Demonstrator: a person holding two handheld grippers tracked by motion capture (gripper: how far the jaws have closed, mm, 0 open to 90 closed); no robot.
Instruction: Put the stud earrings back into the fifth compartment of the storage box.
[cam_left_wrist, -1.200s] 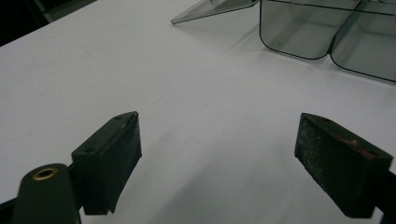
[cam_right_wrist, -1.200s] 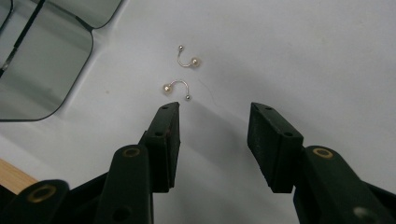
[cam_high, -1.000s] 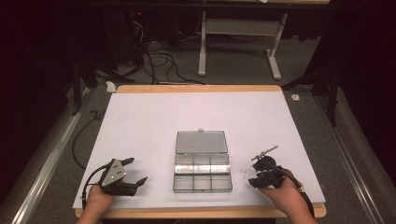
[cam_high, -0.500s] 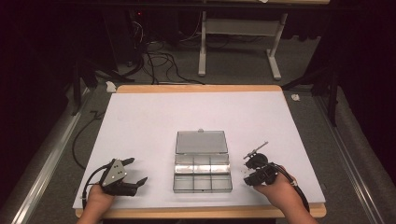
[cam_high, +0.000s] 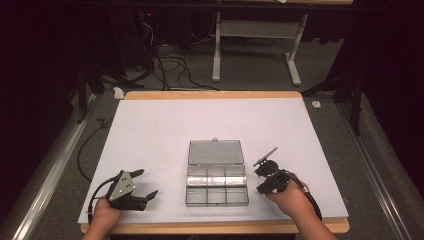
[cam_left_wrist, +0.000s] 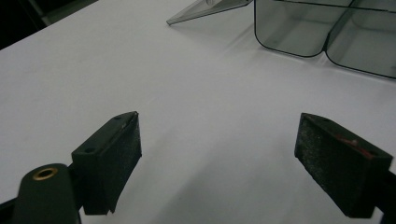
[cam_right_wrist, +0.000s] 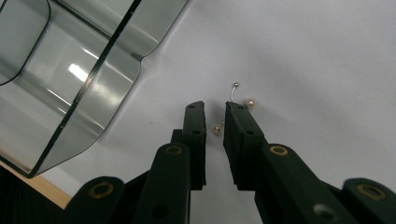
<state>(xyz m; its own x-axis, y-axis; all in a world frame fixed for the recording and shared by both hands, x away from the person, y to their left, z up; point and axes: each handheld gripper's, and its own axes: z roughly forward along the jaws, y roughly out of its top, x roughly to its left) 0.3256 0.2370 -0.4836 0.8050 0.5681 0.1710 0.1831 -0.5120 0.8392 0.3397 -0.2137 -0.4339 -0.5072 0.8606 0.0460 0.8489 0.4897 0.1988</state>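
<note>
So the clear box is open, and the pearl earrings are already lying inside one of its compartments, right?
Not quite. The box is open, but the earrings lie on the white table beside it, at the tips of the right gripper; the right gripper view shows it.

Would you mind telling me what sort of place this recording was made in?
Probably a lab or workshop recording bench: a white-topped wooden table under dark surroundings, loose black cables on the grey floor, and a clear plastic compartment box laid out.

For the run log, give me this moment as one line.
right claw: closing around pearl earring, grip unclear | left claw: open, nothing between | compartment box: lid open
</note>
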